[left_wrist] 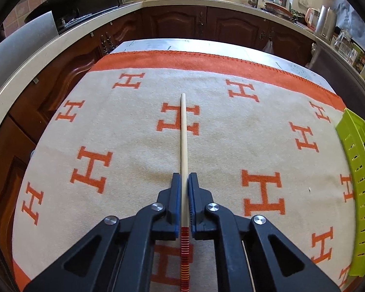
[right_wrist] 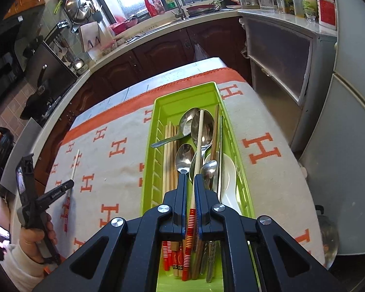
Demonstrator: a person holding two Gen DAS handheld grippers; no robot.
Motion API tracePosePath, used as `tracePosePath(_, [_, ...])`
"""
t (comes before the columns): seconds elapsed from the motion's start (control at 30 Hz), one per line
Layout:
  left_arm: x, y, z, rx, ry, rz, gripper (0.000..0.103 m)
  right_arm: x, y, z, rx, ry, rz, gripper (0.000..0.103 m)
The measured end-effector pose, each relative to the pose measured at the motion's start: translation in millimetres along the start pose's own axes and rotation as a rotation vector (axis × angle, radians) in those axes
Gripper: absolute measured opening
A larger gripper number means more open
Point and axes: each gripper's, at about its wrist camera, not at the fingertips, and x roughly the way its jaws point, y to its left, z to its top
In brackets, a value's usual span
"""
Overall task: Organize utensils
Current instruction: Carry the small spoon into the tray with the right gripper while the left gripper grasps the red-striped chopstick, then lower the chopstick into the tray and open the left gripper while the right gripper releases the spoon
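Between the left tongs [left_wrist: 184, 177], closed narrow on it, a pale chopstick [left_wrist: 183, 131] is lying flat on the H-patterned cloth [left_wrist: 124, 131] over the tabletop. Over the green tray [right_wrist: 158, 112] at the right, the right tongs [right_wrist: 189, 177] are clamping a matching chopstick [right_wrist: 199, 136] above spoons [right_wrist: 202, 126]. Best practice, I judge: lower it parallel to the tray's length, then release, while lifting the left one level.

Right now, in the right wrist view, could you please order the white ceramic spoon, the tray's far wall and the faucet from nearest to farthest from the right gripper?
1. White ceramic spoon: just right of the right gripper, inside the tray.
2. Tray's far wall: straight ahead.
3. Faucet: beyond the table, by the window.
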Motion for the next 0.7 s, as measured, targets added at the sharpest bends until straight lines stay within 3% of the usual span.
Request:
tracePosePath(0.2, [-6.9,-1.7,4.4,-0.029,0.002,-0.043,0.003,-5.9,-1.1,-5.0,0.009,-0.005,0.029,0.006])
tracePosePath(0.33, [-36.8,-17.0,7.3,-0.004,-0.036,-0.104,0.003,-15.5,0.6,-5.3,0.011,-0.03,0.053,0.006])
tracePosePath(0.43, [-66.3,-35.3,9.5,0.019,-0.053,-0.201,0.003,-22.9,1.7,-5.2,0.014,-0.047,0.064,0.006])
tracePosePath(0.57, [-101.2,-64.7,13.7,0.022,-0.031,-0.39,0.003,-34.3,-0.8,-4.9,0.042,-0.066,0.084,0.006])
tracePosePath(0.7, [-116.6,-100.5,18.0,-0.009,0.075,-0.598,0.003,-48.1,-7.7,-4.5,0.093,-0.077,0.105,0.006])
